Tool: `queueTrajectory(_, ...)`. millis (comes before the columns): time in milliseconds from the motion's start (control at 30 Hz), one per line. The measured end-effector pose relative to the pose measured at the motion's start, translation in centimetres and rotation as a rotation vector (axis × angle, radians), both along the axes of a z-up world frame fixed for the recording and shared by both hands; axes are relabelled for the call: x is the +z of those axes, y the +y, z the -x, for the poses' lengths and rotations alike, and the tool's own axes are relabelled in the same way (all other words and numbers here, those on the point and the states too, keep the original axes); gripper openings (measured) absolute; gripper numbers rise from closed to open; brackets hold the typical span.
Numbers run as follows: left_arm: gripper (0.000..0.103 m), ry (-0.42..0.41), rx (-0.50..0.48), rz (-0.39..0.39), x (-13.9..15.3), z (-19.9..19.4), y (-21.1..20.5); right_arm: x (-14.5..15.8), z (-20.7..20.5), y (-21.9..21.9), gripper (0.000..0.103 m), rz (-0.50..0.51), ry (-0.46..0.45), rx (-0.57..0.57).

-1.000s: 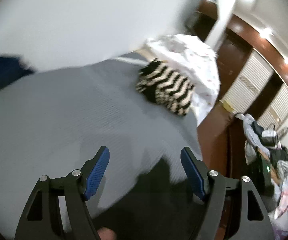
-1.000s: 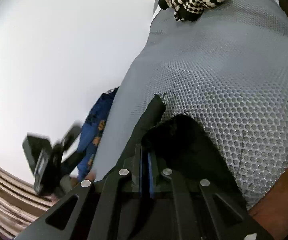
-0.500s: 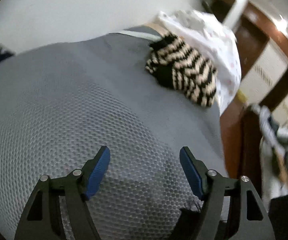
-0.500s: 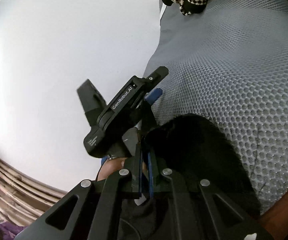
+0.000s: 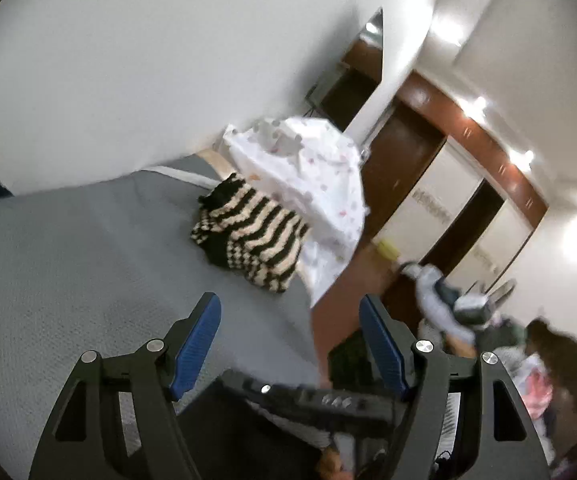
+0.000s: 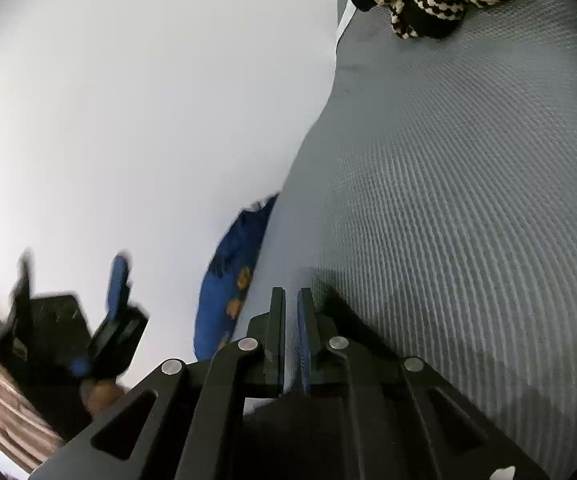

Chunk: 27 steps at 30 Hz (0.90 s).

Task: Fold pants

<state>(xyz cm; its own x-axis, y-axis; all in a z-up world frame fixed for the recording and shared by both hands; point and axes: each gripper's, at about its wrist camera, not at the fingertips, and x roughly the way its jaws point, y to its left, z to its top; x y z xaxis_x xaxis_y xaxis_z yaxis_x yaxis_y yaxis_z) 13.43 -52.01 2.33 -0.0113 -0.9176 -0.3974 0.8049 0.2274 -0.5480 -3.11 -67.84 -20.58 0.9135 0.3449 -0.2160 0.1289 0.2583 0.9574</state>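
Grey honeycomb-weave bed (image 6: 468, 200) fills most of both views, with a white wall (image 6: 128, 100) behind it. A striped knit (image 5: 252, 236) lies at the far end against white spotted bedding (image 5: 312, 172), and a blue cloth (image 6: 236, 268) is wedged between bed and wall.

The pants (image 5: 224, 440) show only as a dark, blurred mass at the bottom of the left view, on the near part of the bed under both claws. In the right view they are hidden below the tool.

The left claw (image 5: 288, 320) stands wide apart over the bed with nothing between its blue pads. The right claw (image 6: 291, 300) has a narrow gap and its jaws are opening. Only grey bed shows through the gap, so I judge no cloth is pinched.

The pants look like soft, limp black fabric: light, floppy, likely to sag and bunch when lifted, and not fragile. A pinch at one spot would probably let the rest trail. The best holds are likely two spread points on a firm edge, the waistband corners or the hems.

Which way the pants point, and how their long axis lies, cannot be told from these views, because too little of them shows.
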Motion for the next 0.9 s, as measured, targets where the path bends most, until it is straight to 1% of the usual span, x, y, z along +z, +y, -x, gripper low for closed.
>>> queueTrajectory(33,0.072,0.005,-0.022,-0.017,-0.4,0.2,-0.7,0.0,0.6,-0.2,0.057,-0.025,-0.016,0.004)
queueTrajectory(67,0.072,0.004,-0.032,-0.030,-0.6,0.3,-1.2,0.1,2.1,-0.2,0.086,-0.038,-0.046,-0.005)
queueTrajectory(100,0.072,-0.004,-0.031,-0.036,-0.8,0.4,-1.3,0.1,3.4,-0.1,0.097,-0.034,-0.059,-0.016)
queueTrajectory(133,0.072,-0.010,-0.029,-0.040,-1.0,0.4,-1.5,0.1,5.4,0.2,0.102,-0.038,-0.091,-0.015)
queueTrajectory(200,0.072,0.007,-0.030,-0.048,-1.5,0.1,-1.9,-0.1,7.7,0.9,0.102,-0.057,-0.141,0.023)
queueTrajectory(267,0.072,0.051,-0.028,-0.063,-2.4,-0.4,-2.7,0.1,9.4,1.6,0.103,-0.014,-0.146,0.028)
queueTrajectory(300,0.072,0.066,-0.029,-0.074,-2.8,-0.4,-2.4,0.3,10.0,2.2,0.103,0.025,-0.148,0.039)
queueTrajectory(367,0.072,0.095,-0.032,-0.088,-3.3,-0.5,-2.4,0.8,10.3,3.2,0.103,0.092,-0.153,0.054)
queueTrajectory(400,0.072,0.101,-0.035,-0.091,-3.3,-0.4,-2.0,1.2,10.4,3.6,0.103,0.119,-0.176,0.052)
queueTrajectory(467,0.072,0.105,-0.052,-0.100,-3.2,-0.2,-2.1,2.0,10.2,4.0,0.103,0.137,-0.263,0.051)
queueTrajectory(533,0.072,0.095,-0.063,-0.103,-3.0,0.1,-2.3,2.7,9.2,4.2,0.103,0.166,-0.294,0.080)
queueTrajectory(567,0.072,0.094,-0.068,-0.104,-2.9,0.1,-2.3,2.8,9.0,4.3,0.103,0.160,-0.313,0.100)
queueTrajectory(600,0.072,0.099,-0.080,-0.106,-2.9,0.2,-2.4,3.0,8.7,4.6,0.101,0.159,-0.334,0.118)
queueTrajectory(633,0.072,0.102,-0.086,-0.107,-2.9,0.2,-2.5,3.0,7.8,4.5,0.087,0.176,-0.335,0.123)
queueTrajectory(667,0.072,0.105,-0.091,-0.110,-3.0,0.3,-2.6,3.1,7.3,4.7,0.052,0.192,-0.324,0.144)
queueTrajectory(700,0.072,0.105,-0.088,-0.110,-3.1,0.2,-2.5,3.1,6.6,5.1,0.035,0.209,-0.297,0.186)
queueTrajectory(733,0.072,0.115,-0.087,-0.107,-3.4,0.2,-2.5,3.3,6.4,5.9,0.011,0.258,-0.255,0.208)
queueTrajectory(767,0.072,0.131,-0.089,-0.101,-3.8,0.1,-2.4,3.6,6.4,6.5,0.008,0.294,-0.236,0.219)
queueTrajectory(800,0.072,0.139,-0.083,-0.102,-4.1,0.0,-2.4,3.8,6.6,6.9,0.008,0.303,-0.224,0.220)
queueTrajectory(867,0.072,0.116,-0.018,-0.124,-4.5,0.0,-2.1,4.0,7.7,7.1,0.006,0.314,-0.165,0.169)
queueTrajectory(900,0.073,0.103,-0.010,-0.126,-4.5,0.0,-1.9,4.0,8.7,6.9,0.006,0.325,-0.137,0.144)
